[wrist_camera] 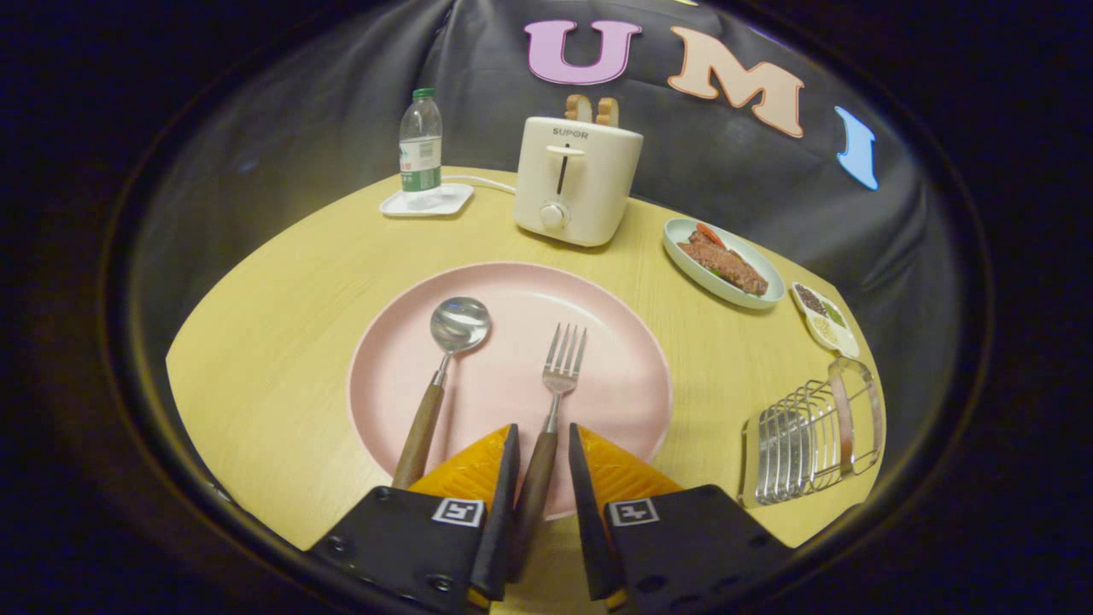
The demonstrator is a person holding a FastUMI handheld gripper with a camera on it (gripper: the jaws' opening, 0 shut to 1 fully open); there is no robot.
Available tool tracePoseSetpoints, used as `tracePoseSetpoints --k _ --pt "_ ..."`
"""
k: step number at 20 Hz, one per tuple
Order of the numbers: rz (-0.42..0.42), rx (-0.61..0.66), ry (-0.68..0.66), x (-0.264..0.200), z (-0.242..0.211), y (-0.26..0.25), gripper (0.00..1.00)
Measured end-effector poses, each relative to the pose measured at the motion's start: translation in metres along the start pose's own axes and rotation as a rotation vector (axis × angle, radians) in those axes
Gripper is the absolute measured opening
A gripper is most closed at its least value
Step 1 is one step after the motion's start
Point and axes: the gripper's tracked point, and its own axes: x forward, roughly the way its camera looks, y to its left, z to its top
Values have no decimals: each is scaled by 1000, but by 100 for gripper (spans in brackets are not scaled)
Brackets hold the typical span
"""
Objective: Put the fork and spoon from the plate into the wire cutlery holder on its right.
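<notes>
The gripper (pixel 543 444) sits low over the near rim of the pink plate (pixel 615 401). Its jaws stand spread a little, one on each side of the fork's wooden handle; whether they touch it cannot be told. The fork (pixel 555 401) lies on the plate, tines toward 12 o'clock. The spoon (pixel 444 376) lies on the plate at the fork's 9 o'clock, bowl away from the fingers. The wire cutlery holder (pixel 811 436) rests on the table (pixel 282 325) at the plate's 3 o'clock.
</notes>
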Motion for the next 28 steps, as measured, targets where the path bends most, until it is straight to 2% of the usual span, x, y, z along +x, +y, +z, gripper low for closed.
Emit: tracePoseSetpoints --k 2,5,12,19,28 --pt "-10 4 7 0 0 -4 30" --pt "32 21 32 -2 -3 3 16" --pt "61 -74 54 -14 -4 1 7" --pt "88 -97 101 -45 13 -28 7" --pt "145 -21 153 -87 29 -75 7"
